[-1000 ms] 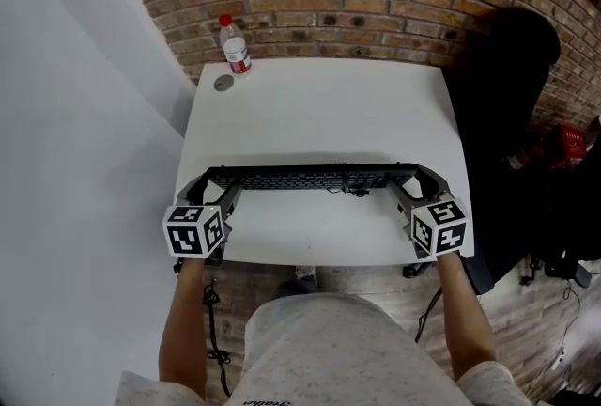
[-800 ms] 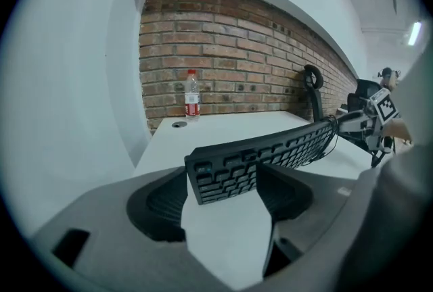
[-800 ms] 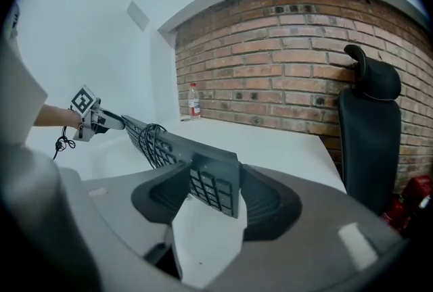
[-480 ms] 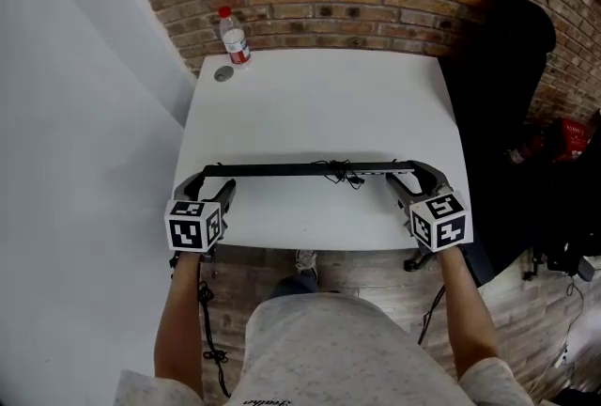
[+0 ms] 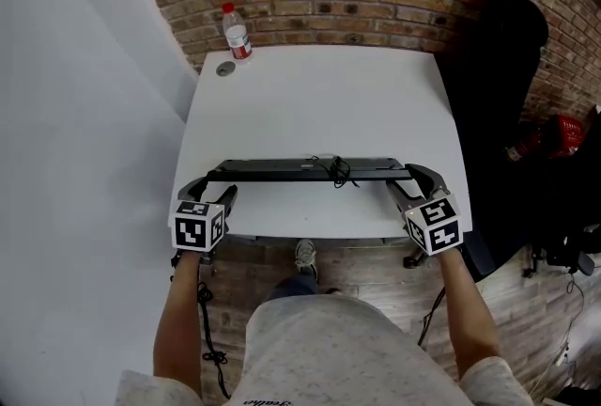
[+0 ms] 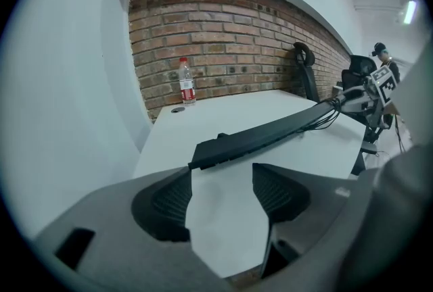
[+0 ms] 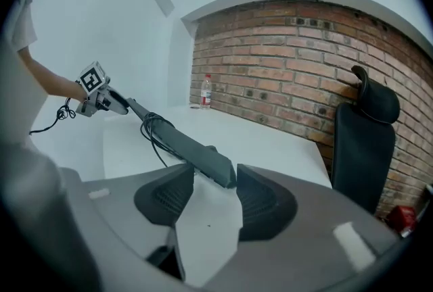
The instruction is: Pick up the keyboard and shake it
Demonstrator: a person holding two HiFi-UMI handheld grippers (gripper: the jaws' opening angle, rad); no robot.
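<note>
A long black keyboard (image 5: 282, 169) hangs just above the white table (image 5: 319, 103), near its front edge, turned so its flat back faces up. Its coiled cable (image 5: 340, 171) is bunched at the middle. My left gripper (image 5: 208, 185) has the keyboard's left end (image 6: 210, 152) at its fingertips, and its jaws are closing. My right gripper (image 5: 413, 179) has the right end (image 7: 218, 171) wedged between its pads, jaws closing too. In the right gripper view the keyboard (image 7: 183, 143) runs away to the other gripper.
A water bottle (image 5: 235, 33) and a small round cap (image 5: 225, 69) stand at the table's far left corner, against the brick wall. A black office chair (image 5: 493, 94) is right of the table, with a red object (image 5: 563, 133) on the floor beyond.
The keyboard has rolled about its long axis: keys faced up first, then it stood edge-on, now its back shows. Both grippers stayed at its ends and shifted slightly.
</note>
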